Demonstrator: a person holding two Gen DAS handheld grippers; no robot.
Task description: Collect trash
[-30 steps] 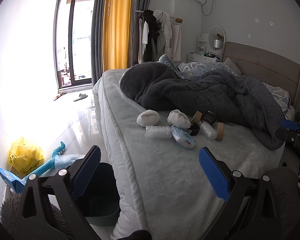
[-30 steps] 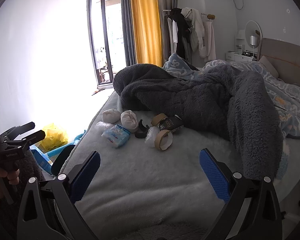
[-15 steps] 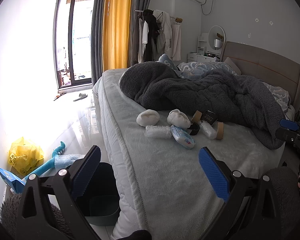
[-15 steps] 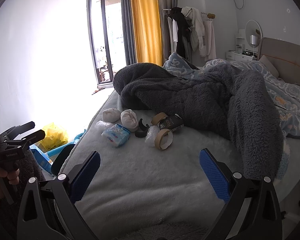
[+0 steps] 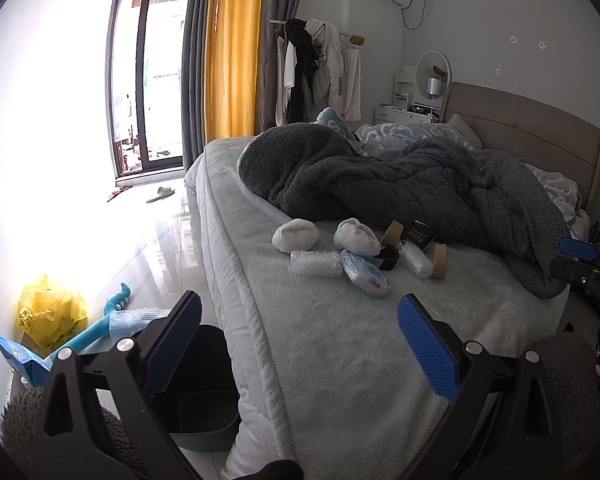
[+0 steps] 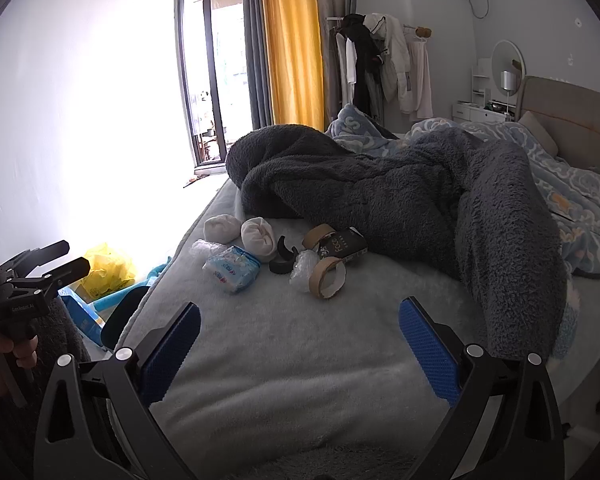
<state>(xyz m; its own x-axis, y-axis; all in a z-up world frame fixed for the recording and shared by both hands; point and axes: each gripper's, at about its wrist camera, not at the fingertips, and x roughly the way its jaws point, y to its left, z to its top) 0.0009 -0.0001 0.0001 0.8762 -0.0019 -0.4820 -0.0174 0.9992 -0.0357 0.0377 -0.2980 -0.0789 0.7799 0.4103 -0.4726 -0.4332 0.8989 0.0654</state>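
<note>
Trash [image 6: 284, 256] clustered on bed [image 6: 300, 360], both grippers wide apart, empty.

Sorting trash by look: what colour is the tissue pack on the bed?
Light blue and white tissue pack, clearest in the right wrist view.

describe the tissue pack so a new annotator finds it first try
Start at the bed, where a cluster of litter lies in front of the grey blanket. The tissue pack is at the cluster's near left edge, beside clear bubble wrap and just in front of two white balls. It is the only soft, light blue packet with printed lettering.
</note>
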